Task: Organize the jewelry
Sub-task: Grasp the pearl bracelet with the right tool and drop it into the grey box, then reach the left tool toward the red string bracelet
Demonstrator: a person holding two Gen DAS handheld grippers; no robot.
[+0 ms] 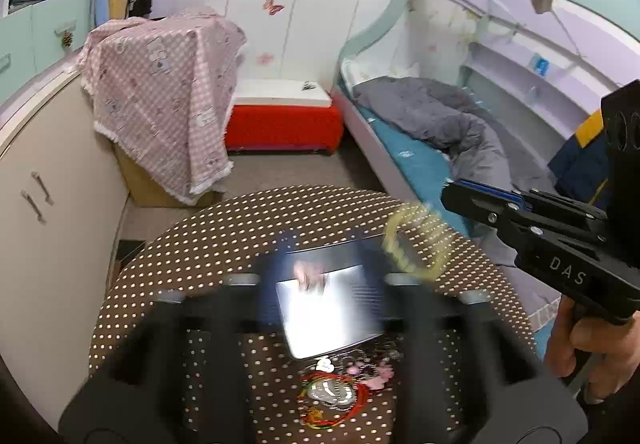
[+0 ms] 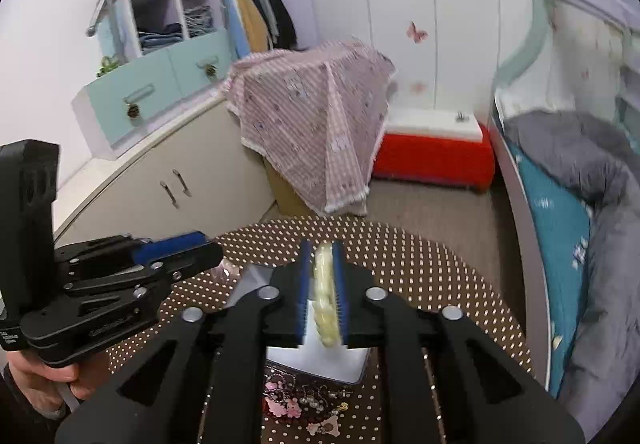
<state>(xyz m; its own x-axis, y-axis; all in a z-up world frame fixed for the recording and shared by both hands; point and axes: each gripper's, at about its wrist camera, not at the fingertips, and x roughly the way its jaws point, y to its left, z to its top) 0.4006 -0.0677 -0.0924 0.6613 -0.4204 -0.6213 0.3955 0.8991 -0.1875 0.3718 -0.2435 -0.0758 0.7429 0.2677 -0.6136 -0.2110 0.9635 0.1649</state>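
Note:
My right gripper (image 2: 322,268) is shut on a pale yellow beaded bracelet (image 2: 326,296), held above the open jewelry box with its mirrored lid (image 2: 348,364). In the left wrist view the bracelet (image 1: 416,244) hangs blurred from the right gripper (image 1: 450,192) over the box lid (image 1: 328,316). Loose jewelry lies in front of the box: red cord bracelets (image 1: 332,400) and pink charms (image 2: 282,404). My left gripper (image 1: 320,268) is blurred over the box; its jaws look wide apart. It also shows in the right wrist view (image 2: 204,244).
A round table with a brown polka-dot cloth (image 1: 208,244) holds everything. A bed with a grey blanket (image 1: 440,124) stands on the right. A cream cabinet (image 1: 44,196) stands on the left. A pink checked cloth (image 1: 168,92) covers a box behind the table.

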